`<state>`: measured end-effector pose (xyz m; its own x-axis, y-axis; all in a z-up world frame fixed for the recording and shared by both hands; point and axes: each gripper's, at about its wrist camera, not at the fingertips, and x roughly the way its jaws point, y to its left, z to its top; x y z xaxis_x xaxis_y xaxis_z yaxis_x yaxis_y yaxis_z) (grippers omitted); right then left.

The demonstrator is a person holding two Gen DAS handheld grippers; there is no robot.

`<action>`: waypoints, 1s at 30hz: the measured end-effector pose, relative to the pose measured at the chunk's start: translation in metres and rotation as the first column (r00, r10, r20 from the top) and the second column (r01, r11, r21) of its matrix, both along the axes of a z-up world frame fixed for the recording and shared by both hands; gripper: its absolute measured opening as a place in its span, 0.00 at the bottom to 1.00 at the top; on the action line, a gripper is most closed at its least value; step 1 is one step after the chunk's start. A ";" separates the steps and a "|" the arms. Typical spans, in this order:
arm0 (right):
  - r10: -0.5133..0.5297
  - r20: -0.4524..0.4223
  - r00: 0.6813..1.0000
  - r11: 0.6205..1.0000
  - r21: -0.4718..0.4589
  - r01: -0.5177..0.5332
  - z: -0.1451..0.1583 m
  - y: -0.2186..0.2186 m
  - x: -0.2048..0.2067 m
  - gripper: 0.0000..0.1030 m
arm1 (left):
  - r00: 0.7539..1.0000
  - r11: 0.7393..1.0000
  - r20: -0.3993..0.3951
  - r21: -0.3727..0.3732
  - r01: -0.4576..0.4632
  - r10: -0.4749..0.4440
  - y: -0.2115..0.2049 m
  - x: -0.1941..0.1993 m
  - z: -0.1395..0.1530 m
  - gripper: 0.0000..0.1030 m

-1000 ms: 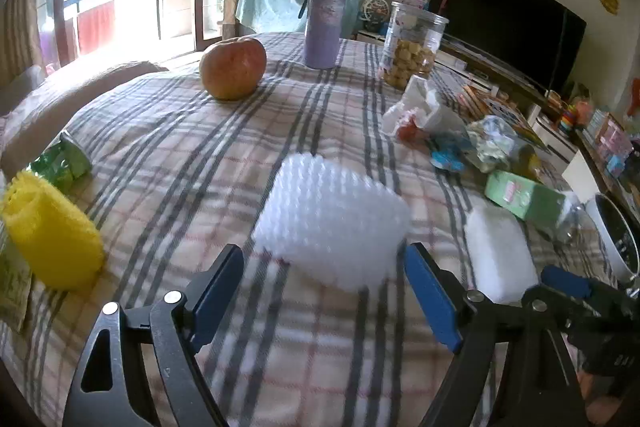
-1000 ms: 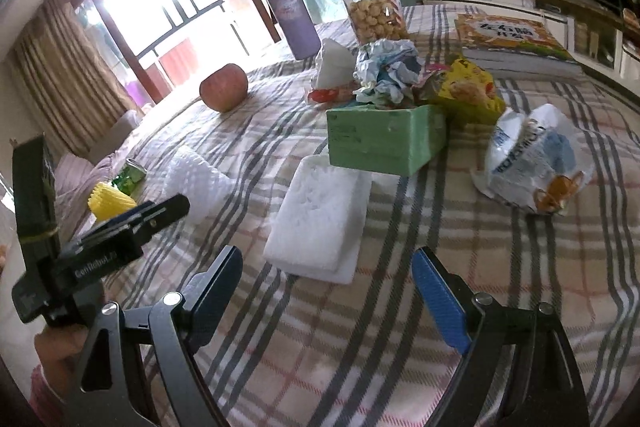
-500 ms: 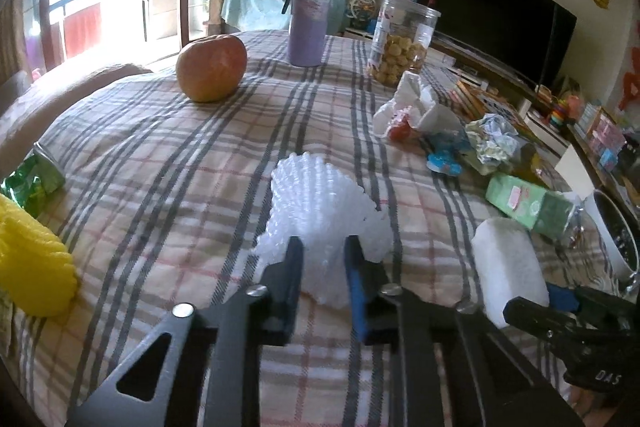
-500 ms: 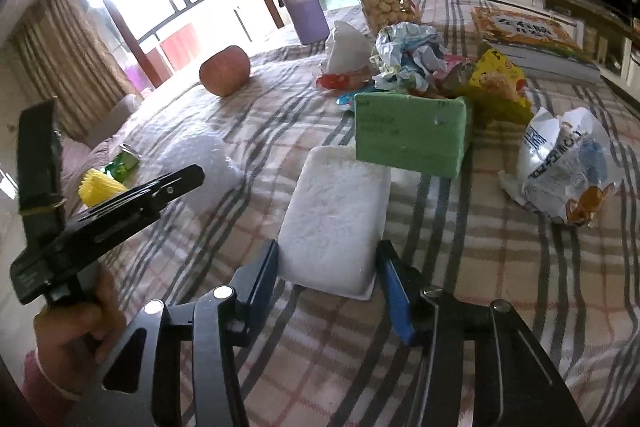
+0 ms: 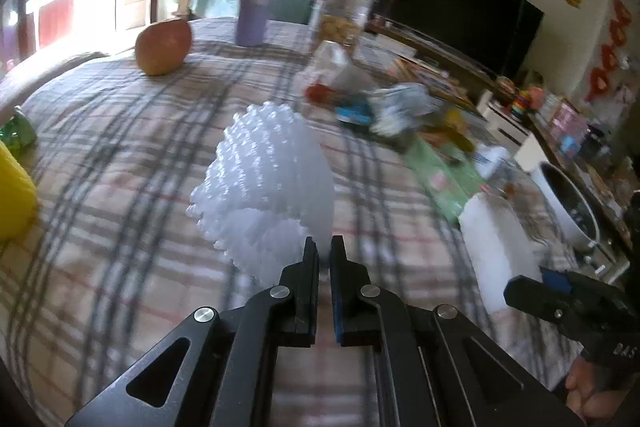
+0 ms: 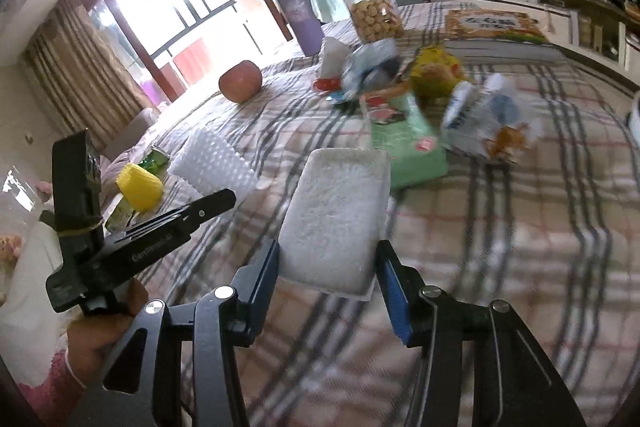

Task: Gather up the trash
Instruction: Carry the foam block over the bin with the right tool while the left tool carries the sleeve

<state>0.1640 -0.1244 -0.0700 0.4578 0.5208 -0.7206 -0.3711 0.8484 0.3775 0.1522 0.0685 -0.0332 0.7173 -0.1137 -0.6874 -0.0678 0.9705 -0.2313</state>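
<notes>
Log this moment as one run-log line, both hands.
left hand-held gripper: shut on white foam fruit net | right hand-held gripper: shut on white rectangular foam pad | surface: plaid tablecloth

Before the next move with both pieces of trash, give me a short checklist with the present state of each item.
1. Left claw grips the foam net: ok, its jaws have just closed and pinch the net's near edge.
2. Right claw grips the white pad: ok, its jaws have just closed and both fingers press the pad's sides.
3. Net off the cloth: cannot tell, it stands tilted up but its lower edge is blurred.
4. Pad off the cloth: ok, its far end is raised above the green box.
5. Bin reachable: cannot tell, only a white rim shows at the table's edge.
6. Claws apart from each other: ok.
</notes>
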 end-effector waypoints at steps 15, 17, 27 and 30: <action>-0.164 0.040 0.986 0.987 0.009 0.163 0.016 -0.085 -0.021 0.48 | 0.978 0.978 0.031 -0.010 0.208 -0.207 -0.075 -0.009 0.021 0.04; -0.184 0.044 0.982 0.983 0.013 0.184 0.017 -0.095 -0.022 0.48 | 0.971 0.972 0.034 -0.008 0.235 -0.235 -0.086 -0.006 0.023 0.04; -0.296 0.063 0.953 0.955 0.022 0.295 0.024 -0.151 -0.025 0.48 | 0.933 0.934 0.047 0.010 0.356 -0.356 -0.141 0.015 0.028 0.04; -0.325 0.071 0.943 0.946 0.022 0.324 0.027 -0.167 -0.026 0.48 | 0.925 0.926 0.047 0.009 0.377 -0.377 -0.152 0.023 0.027 0.04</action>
<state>0.1380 -0.2909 -0.0428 0.6540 0.3424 -0.6746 -0.1028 0.9236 0.3692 0.1750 -0.0838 -0.0065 0.6532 -0.3816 -0.6539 0.3137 0.9225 -0.2250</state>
